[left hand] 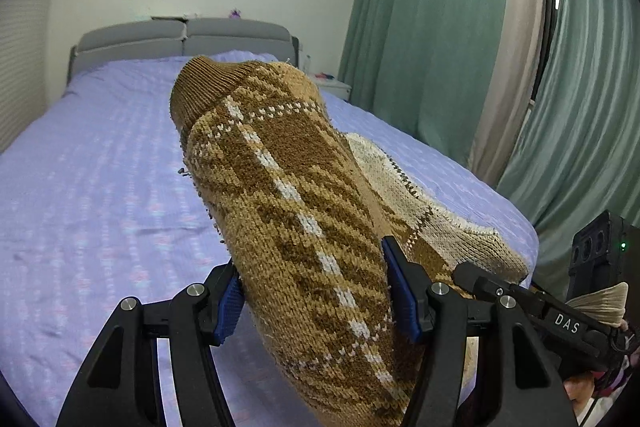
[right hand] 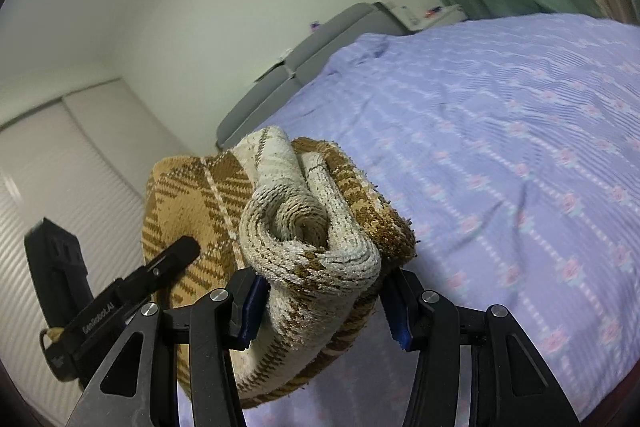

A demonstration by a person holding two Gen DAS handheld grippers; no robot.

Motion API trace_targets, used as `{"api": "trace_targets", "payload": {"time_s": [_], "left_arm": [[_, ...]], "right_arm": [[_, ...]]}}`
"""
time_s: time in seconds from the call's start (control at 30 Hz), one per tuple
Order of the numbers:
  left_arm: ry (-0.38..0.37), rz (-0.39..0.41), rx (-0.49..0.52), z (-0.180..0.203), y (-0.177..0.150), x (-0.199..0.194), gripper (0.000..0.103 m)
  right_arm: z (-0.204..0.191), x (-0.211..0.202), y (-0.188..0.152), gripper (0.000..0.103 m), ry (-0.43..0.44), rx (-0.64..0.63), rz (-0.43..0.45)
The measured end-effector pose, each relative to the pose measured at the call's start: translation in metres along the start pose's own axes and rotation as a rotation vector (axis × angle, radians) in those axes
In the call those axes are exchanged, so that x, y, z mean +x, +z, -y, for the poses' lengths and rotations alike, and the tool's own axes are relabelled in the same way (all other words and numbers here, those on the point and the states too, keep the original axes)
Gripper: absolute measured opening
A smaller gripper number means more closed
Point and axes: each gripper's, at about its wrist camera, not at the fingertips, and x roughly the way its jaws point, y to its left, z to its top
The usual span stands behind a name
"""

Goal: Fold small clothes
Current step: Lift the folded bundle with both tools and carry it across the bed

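- Both your grippers, left gripper (left hand: 316,291) and right gripper (right hand: 324,301), have jaws pinching the brown-and-cream plaid knitted garment (left hand: 296,195), held off the lilac flowered bed (left hand: 100,167).
- Its long axis runs away from you; the bed lies ahead and below.

Brown-and-cream plaid knit garment (left hand: 304,195), bunched thick (cream inner side showing), held raised above bed (left hand: 100,167)

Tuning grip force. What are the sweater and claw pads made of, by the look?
Sweater: chunky knit, likely wool or acrylic; visible loops, fuzzy nap, ribbed cuff. Matte, soft.
Pads: blue, probably rubber or moulded plastic; ridged face. Both claws clamp the knit.
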Motion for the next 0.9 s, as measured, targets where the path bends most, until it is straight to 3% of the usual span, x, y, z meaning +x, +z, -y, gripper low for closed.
{"api": "trace_targets", "payload": {"time_s": [0.5,0.9], "left_arm": [[0.122,0.068,-0.058,-0.111,-0.026,-0.077,0.062],[0.191,0.013,-0.065,-0.241,-0.034,-0.093,0.062]], "right_arm": [[-0.114,0.044,-0.06,0.051,0.102,-0.136,-0.079],[-0.188,0.132,-0.109,0.051,0.136,-0.179,-0.179]]}}
